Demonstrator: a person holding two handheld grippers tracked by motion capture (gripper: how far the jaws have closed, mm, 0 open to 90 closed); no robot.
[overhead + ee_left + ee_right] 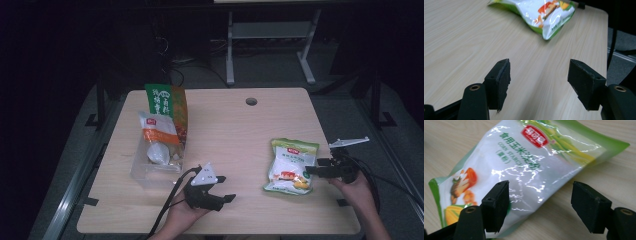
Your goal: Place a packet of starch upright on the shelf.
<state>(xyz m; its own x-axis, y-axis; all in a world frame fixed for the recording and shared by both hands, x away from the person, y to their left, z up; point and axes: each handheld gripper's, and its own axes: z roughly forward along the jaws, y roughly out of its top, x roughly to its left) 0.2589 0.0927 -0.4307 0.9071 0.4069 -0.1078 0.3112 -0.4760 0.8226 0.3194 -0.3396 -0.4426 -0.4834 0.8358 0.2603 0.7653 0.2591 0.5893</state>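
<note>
right gripper view: right hand-held gripper (539, 205) released, jaws straddling corn starch bag (524, 170) edge. glossy slack film could slip or crumple; left hand-held gripper (539, 82) released, bag ahead.

A dim lab: bare wooden desk (225, 130) with a cable hole (251, 101), metal stand legs (270, 50) behind.

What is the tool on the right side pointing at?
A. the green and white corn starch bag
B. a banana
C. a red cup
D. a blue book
A: the right tool sits at the edge of the green and white corn starch bag, its jaws open toward it.
</note>
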